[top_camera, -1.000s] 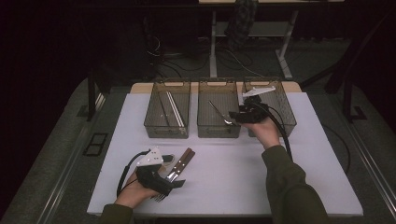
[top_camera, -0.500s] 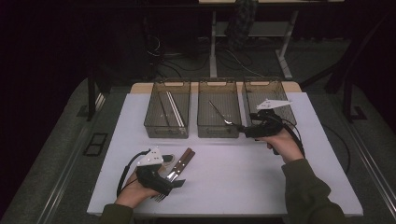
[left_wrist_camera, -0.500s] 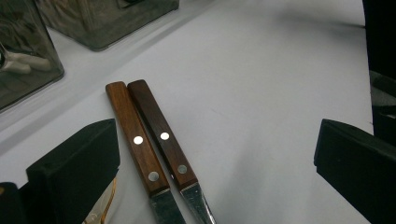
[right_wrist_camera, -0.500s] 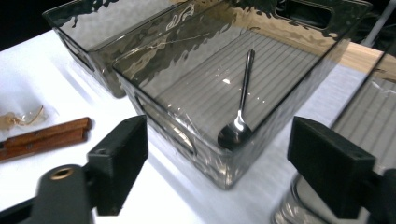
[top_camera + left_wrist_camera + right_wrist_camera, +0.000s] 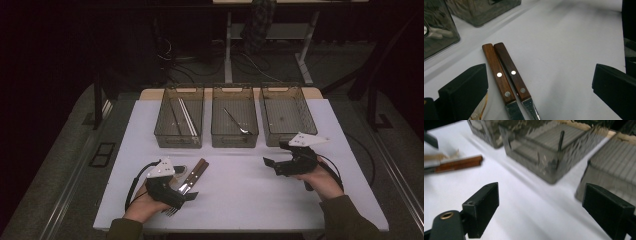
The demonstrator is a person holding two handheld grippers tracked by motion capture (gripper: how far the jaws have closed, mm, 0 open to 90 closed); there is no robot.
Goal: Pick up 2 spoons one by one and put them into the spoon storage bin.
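Note:
Two wooden-handled table knives [image 5: 499, 75] lie side by side on the white table [image 5: 240, 200], handles pointing away. My left gripper [image 5: 539, 92] rests low over them, open, with the handles between its jaws and untouched. In the high view this left gripper [image 5: 189, 195] sits at the near left beside the knives [image 5: 195, 172]. My right gripper [image 5: 267, 164] hovers in front of the right-hand bin [image 5: 287, 117], pointing left. Its jaws have just been opening and hold nothing. From the right gripper [image 5: 544, 212] I see bare table between the jaws and a wooden handle [image 5: 459, 163] farther off.
Three smoky clear bins stand in a row at the back of the table. The left bin [image 5: 179, 122] holds long thin utensils, and the middle bin [image 5: 235, 122] holds a spoon [image 5: 236, 121]. Fork tines [image 5: 171, 211] poke out near the left hand.
The right hand has drawn back from above the bins toward the near right of the table and sunk lower, and its jaws have spread apart. The left hand has stayed put.

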